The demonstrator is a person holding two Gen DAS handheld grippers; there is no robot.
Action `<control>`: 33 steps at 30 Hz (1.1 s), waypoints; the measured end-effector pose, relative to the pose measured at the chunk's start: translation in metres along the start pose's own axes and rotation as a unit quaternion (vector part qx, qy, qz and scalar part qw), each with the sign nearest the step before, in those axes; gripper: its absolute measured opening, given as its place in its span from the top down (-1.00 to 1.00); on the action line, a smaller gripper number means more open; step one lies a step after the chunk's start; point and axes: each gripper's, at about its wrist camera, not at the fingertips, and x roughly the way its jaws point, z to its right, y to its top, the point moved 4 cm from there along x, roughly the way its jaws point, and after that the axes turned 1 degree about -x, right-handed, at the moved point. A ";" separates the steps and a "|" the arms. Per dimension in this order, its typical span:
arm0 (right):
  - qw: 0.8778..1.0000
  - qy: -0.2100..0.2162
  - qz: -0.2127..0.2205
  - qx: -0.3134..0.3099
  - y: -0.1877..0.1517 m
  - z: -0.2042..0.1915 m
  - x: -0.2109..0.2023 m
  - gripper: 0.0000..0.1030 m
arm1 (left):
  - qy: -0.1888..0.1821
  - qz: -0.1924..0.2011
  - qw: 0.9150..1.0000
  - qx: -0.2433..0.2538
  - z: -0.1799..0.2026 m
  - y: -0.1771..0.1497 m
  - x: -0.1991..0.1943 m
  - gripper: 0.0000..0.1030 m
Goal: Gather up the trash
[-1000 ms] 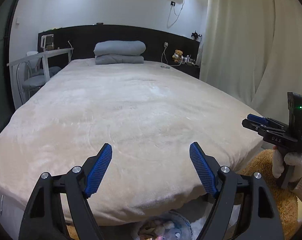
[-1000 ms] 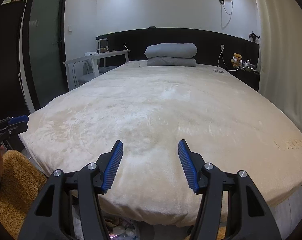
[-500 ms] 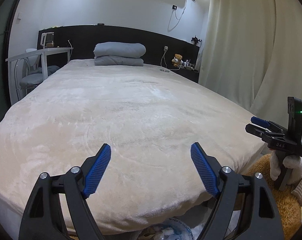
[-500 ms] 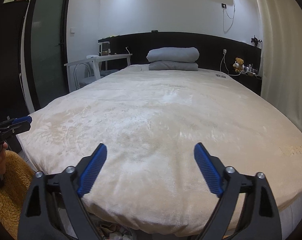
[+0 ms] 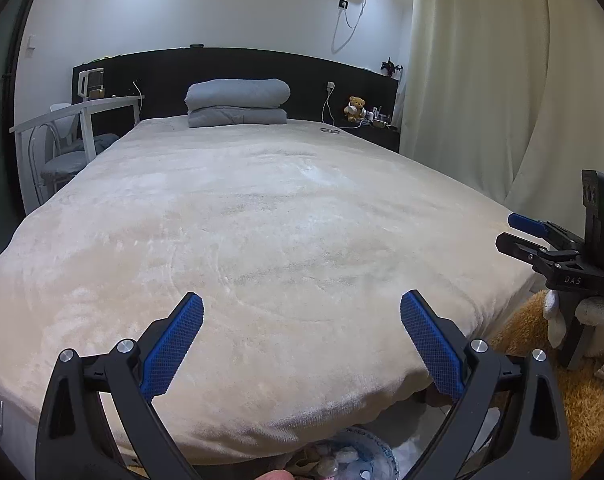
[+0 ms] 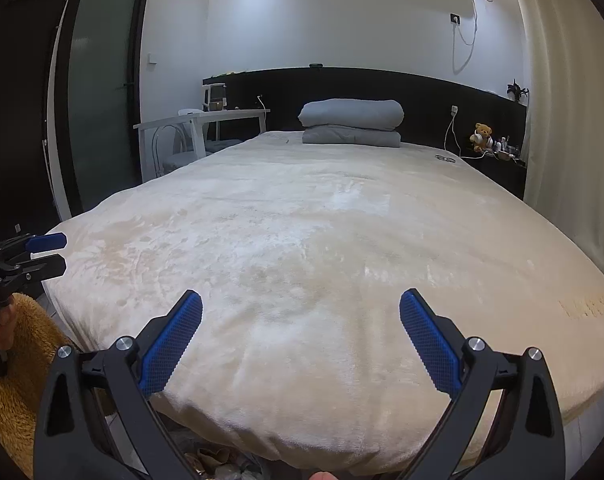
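Moved: both views have tipped up since a second ago, so I see more wall and less floor at the foot of the bed (image 5: 270,216); the right claw (image 6: 301,312) has spread from a narrower gap to a wide one.
Left claw (image 5: 302,314): fingers wide apart, holding nothing, above the near edge of the bed.
Right claw: fingers wide apart, holding nothing, also above the near edge.
Trash: a bag (image 5: 354,458) of crumpled bits sits on the floor under the bed's near edge, almost cut off at the bottom of the left view; the right view shows only scraps (image 6: 222,466) there.
Bed top: no litter that I can pick out; folded quilt (image 5: 238,102) at the head, a small dark thing (image 5: 330,131) near the far right corner, too small to name.
Meaning: with nothing held and the cover bare, I judge the collecting is done or close to it.
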 end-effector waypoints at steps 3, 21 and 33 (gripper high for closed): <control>1.000 -0.003 -0.004 -0.005 0.000 -0.003 0.003 -0.90 | 0.003 0.003 1.000 -0.008 -0.003 0.001 -0.002 -0.88; 1.000 -0.003 -0.006 -0.013 0.000 -0.009 0.006 -0.90 | 0.005 0.008 1.000 -0.024 -0.010 0.002 -0.004 -0.88; 1.000 -0.003 -0.006 -0.013 0.000 -0.010 0.006 -0.90 | 0.007 0.008 1.000 -0.023 -0.010 0.002 -0.004 -0.88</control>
